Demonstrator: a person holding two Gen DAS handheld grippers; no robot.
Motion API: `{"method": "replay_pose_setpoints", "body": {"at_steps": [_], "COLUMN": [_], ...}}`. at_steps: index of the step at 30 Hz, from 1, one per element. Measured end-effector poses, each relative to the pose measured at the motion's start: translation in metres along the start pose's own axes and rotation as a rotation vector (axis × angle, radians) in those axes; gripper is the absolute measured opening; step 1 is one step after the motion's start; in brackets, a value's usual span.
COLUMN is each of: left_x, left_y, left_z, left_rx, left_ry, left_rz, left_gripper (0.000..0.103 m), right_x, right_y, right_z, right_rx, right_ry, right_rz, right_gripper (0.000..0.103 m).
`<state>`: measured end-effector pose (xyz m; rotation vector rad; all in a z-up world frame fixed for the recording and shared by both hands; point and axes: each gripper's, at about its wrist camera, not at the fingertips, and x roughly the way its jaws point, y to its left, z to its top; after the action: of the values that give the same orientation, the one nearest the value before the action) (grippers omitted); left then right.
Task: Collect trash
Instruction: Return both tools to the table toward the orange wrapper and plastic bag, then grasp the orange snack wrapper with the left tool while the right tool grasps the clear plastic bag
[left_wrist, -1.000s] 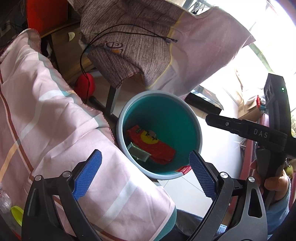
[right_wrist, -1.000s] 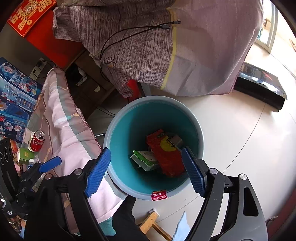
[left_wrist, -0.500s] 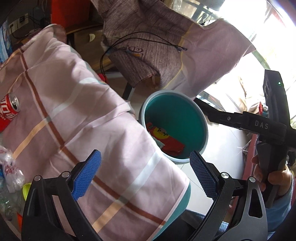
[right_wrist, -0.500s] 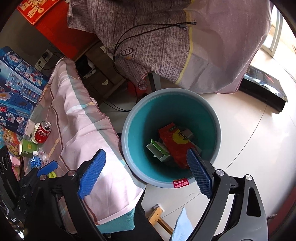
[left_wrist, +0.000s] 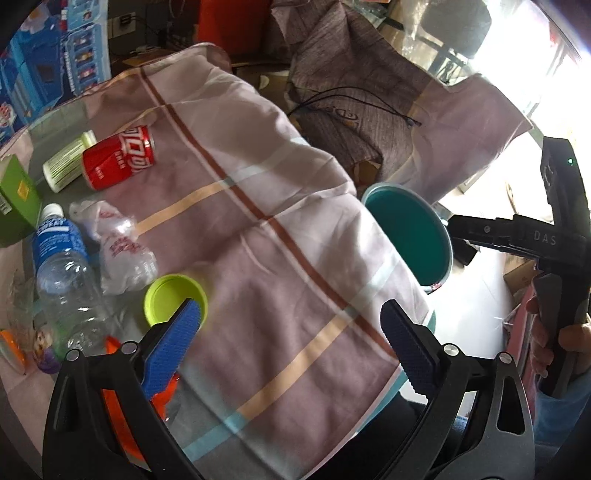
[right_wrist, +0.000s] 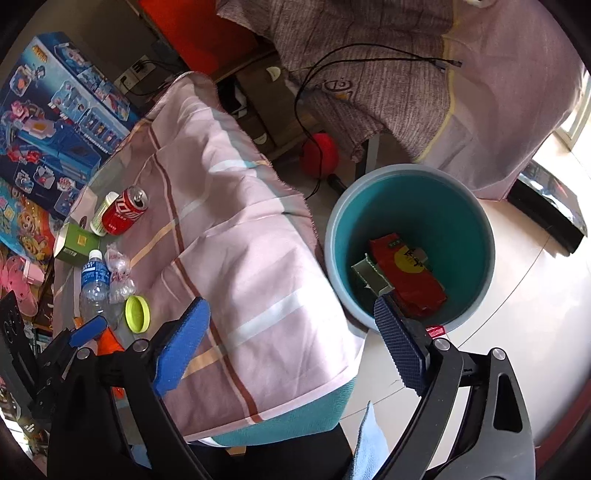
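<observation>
With nothing between the wide-apart fingers of the left gripper (left_wrist: 290, 341) and the right gripper (right_wrist: 291, 341), the round lime-green plastic lid (left_wrist: 173, 297) just beyond the left fingers is best being approached squarely, I judge.

Orange wrapper (left_wrist: 118, 424) half hidden behind left gripper (left_wrist: 291, 339).

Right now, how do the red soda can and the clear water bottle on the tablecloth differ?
The red soda can is opaque metal, while the clear water bottle is see-through plastic with a blue label. The can is short and stubby; the bottle is longer and has a white cap. The can lies against a white-and-green container; the bottle lies beside a crumpled clear wrapper. Both lie on their sides on the tablecloth, uncollected.
</observation>
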<state>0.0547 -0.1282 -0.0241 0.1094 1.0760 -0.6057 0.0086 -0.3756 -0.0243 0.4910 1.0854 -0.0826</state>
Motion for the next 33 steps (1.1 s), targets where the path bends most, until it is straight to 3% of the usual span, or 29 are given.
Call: {"method": "replay_pose_setpoints", "body": {"at_steps": [6, 12, 22, 27, 31, 33], "left_x": [-0.024, -0.029, -0.006, 0.003, 0.001, -0.002], "left_y": [0.04, 0.085, 0.109, 0.116, 0.119, 0.12], "left_z": [-0.029, -0.057, -0.081, -0.085, -0.088, -0.088], "left_rx": [-0.027, -0.057, 0.006, 0.012, 0.007, 0.003], "left_ry": [-0.016, 0.018, 0.105, 0.099, 0.076, 0.07], "left_rz": [0.077, 0.148, 0.138, 0.107, 0.09, 0.079], "left_gripper": [0.098, 0.098, 0.098, 0.097, 0.068, 0.06], "right_x": [0.007, 0.025, 0.045, 0.052, 0.056, 0.058], "right_y": [0.038, 0.076, 0.111, 0.12, 0.13, 0.136], "right_z": [-0.019, -0.031, -0.042, -0.045, -0.045, -0.046], "right_rx": [-0.065, -0.132, -0.191, -0.206, -0.22, -0.233], "right_ry": [0.033, 0.094, 0.157, 0.176, 0.184, 0.188], "right_rz": [0.019, 0.031, 0.014, -0.008, -0.018, -0.02], "right_gripper": [0.087, 0.087, 0.087, 0.087, 0.087, 0.087]}}
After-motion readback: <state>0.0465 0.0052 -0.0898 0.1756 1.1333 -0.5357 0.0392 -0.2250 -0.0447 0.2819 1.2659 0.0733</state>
